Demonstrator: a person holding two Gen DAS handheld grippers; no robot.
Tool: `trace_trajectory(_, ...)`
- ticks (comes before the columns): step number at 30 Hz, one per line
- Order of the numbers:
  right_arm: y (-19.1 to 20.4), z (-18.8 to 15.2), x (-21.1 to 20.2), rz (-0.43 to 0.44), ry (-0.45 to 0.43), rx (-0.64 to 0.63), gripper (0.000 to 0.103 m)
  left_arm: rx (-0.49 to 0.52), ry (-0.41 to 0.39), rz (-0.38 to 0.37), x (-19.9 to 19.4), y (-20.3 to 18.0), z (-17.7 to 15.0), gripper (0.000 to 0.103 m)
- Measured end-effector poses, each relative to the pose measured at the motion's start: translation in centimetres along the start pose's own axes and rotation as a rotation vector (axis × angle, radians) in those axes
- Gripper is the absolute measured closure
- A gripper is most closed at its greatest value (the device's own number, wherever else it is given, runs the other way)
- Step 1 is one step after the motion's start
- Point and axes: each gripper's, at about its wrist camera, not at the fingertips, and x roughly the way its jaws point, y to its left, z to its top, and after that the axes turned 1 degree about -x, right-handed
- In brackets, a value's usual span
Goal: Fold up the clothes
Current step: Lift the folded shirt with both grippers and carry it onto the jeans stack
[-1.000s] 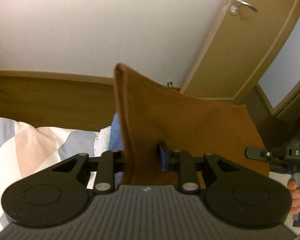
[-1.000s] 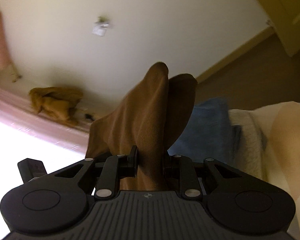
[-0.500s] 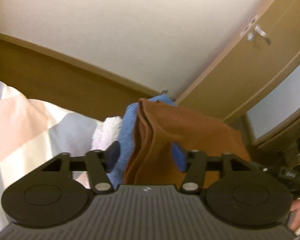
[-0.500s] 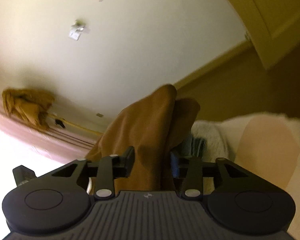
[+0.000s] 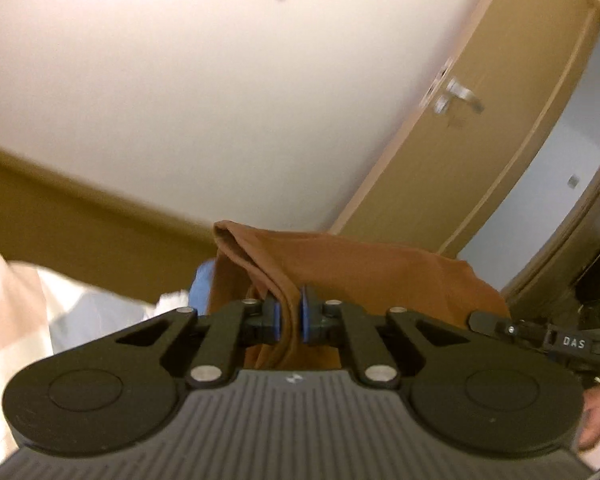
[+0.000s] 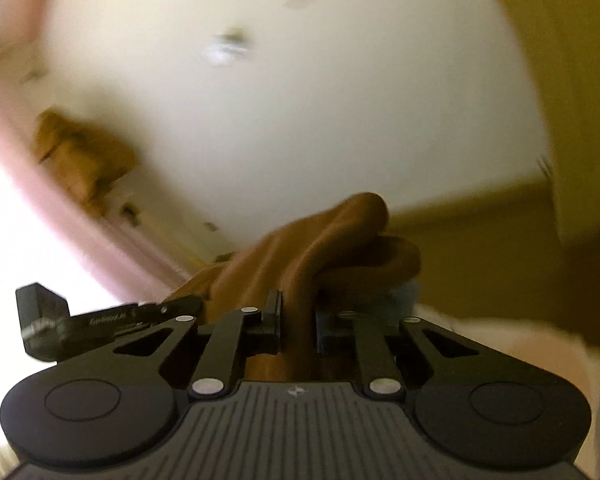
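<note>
A brown garment [image 5: 364, 268] is stretched between both grippers, held up in the air. In the left wrist view my left gripper [image 5: 288, 316] is shut on one bunched edge of it, blue pads pressing the cloth. The right gripper's body [image 5: 540, 336] shows at the far right of that view, past the cloth. In the right wrist view my right gripper [image 6: 298, 320] is shut on another fold of the brown garment [image 6: 320, 240], which bulges above the fingers. The left gripper's body [image 6: 80, 320] appears at the left there.
A blue folded item [image 5: 202, 284] and a white fluffy item [image 5: 172, 300] lie below the garment on a patterned bedspread [image 5: 28, 300]. A wooden door with a handle [image 5: 458, 96] stands to the right. A tan cloth heap [image 6: 80, 156] lies by the wall.
Both grippers have tilted upward, so more wall shows. The left gripper's fingers, wider apart half a second ago, have closed tight on the brown cloth. The right view is motion-blurred.
</note>
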Motion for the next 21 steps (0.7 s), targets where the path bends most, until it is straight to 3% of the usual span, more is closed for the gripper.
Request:
trace_trajectory(2, 0.5, -0.1, -0.6, 0.066, -0.042, -0.075, 0.089, 0.022, -0.031, 0.014, -0.3, 0.2, -0.4, 0.096)
trace_trajectory(5, 0.0, -1.0, -0.7, 0.001, -0.037, -0.137, 0.086, 0.057, 0.077, 0.082, 2.7, 0.6, -0.8, 0.088)
trace_trajectory(8, -2.2, -1.4, -0.4, -0.073, 0.076, 0.023, 0.079, 0.009, 0.096, 0.091, 3.2, 1.6, -0.2, 0.08)
trace_trajectory(10, -2.8, -0.7, -1.4, -0.055, 0.081, 0.093, 0.071, -0.036, 0.088, 0.086, 3.0, 2.3, 0.4, 0.074)
trace_trajectory(13, -2.7, 1.1, -2.6, -0.051, 0.066, 0.1, 0.069, -0.104, 0.083, 0.078, 3.1, 3.4, 1.4, 0.063)
trace_trajectory(15, -2.8, 2.1, -3.0, -0.063, 0.034, 0.103, 0.06, -0.127, 0.111, 0.084, 4.3, 3.9, 2.0, 0.062)
trace_trajectory(19, -5.0, 3.3, -1.5, -0.081, 0.045, 0.182, 0.059, -0.157, 0.168, 0.087, 6.0, 4.4, 2.1, 0.062)
trace_trajectory(21, -6.3, 3.2, 0.1, -0.093, 0.072, 0.229, 0.058, -0.15, 0.184, 0.068, 6.8, 4.0, 1.6, 0.069)
